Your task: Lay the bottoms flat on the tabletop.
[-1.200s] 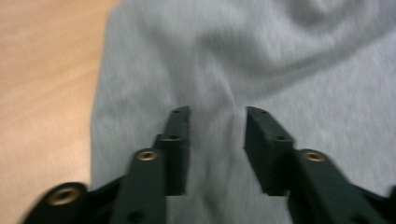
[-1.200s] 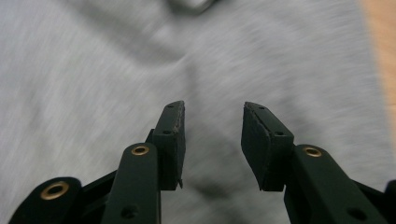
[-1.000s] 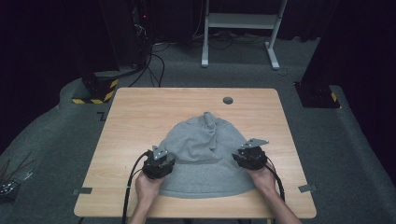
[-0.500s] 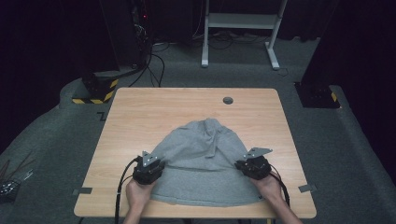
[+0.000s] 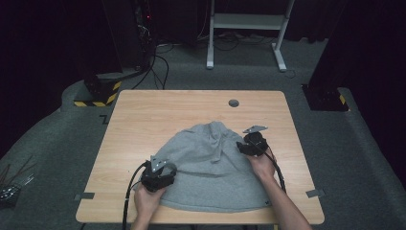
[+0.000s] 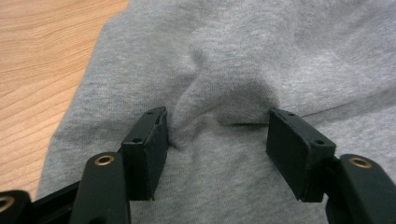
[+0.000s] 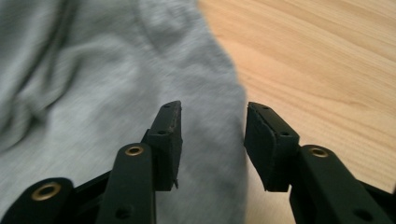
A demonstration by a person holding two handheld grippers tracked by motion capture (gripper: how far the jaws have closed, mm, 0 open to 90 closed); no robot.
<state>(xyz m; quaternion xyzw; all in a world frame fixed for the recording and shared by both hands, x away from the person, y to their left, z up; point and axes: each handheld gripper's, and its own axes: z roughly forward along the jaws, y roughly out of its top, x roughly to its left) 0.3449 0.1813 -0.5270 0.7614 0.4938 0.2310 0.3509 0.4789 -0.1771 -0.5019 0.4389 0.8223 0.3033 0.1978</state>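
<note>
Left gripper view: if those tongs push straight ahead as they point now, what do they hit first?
Most likely the raised fold of the grey garment bunched just ahead of the open left tongs; depth is hard to judge, but cloth lies all along that line.

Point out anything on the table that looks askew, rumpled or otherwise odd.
The grey garment isn't lying flat: its far part is bunched into a crumpled peak, and a small ridge of cloth is humped up between the open jaws of the left gripper. The wooden table itself shows nothing spilled or damaged.
</note>
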